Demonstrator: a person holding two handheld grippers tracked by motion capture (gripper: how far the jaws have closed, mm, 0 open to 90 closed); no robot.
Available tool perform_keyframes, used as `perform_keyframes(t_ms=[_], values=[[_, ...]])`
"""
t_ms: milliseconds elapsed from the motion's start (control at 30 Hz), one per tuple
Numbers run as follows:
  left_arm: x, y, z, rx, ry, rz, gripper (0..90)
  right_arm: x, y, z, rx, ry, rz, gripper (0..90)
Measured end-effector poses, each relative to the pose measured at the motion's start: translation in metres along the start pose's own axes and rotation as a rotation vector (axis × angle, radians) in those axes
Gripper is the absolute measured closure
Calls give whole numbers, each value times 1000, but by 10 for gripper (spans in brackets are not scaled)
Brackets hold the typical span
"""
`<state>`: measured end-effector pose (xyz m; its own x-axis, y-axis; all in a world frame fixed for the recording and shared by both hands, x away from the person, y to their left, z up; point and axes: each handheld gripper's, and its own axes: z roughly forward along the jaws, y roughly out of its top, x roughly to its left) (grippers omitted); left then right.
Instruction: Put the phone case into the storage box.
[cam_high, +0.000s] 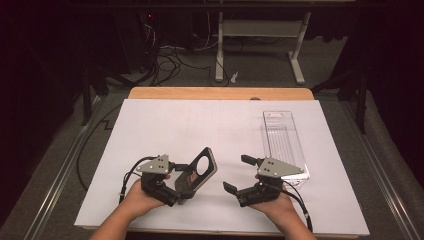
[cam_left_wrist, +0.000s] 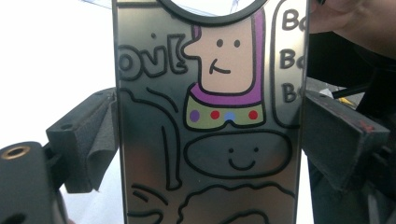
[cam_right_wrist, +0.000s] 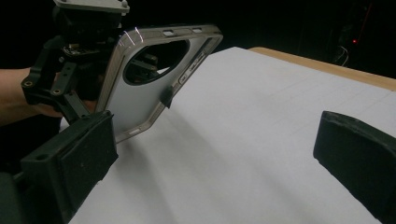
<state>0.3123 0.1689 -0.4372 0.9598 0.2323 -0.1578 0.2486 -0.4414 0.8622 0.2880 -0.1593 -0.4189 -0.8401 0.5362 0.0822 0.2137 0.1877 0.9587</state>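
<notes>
A phone case (cam_high: 201, 170) with a round camera hole is held tilted above the white sheet, my left gripper (cam_high: 185, 181) shut on its two long edges. In the left gripper view the case's (cam_left_wrist: 210, 116) silvery side carries cartoon faces and letters, and the pads (cam_left_wrist: 100, 135) press on both its edges. To the right, my right gripper (cam_high: 239, 173) stands open with nothing between its fingers, a short way from the case. The right gripper view has the case (cam_right_wrist: 149, 84) at the upper left, beyond its own wide-apart gripper (cam_right_wrist: 219, 158), held by the left gripper (cam_right_wrist: 70, 60).
A clear plastic box (cam_high: 282, 140) lies on the right side of the white sheet (cam_high: 200, 120), just beyond the right gripper. The sheet covers a wooden table (cam_high: 220, 93). Cables and a desk frame (cam_high: 260, 45) are on the floor behind.
</notes>
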Motion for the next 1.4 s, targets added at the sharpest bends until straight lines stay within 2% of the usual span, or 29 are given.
perform_keyframes(t_ms=[367,900,1400], values=[[-2,1,2,7,-29,16,131,4,2,2,-3,46,1,1],[-5,3,7,8,-97,38,131,7,4,3,-25,88,15,1],[-8,5,10,7,-135,48,131,10,7,3,-48,129,14,1]])
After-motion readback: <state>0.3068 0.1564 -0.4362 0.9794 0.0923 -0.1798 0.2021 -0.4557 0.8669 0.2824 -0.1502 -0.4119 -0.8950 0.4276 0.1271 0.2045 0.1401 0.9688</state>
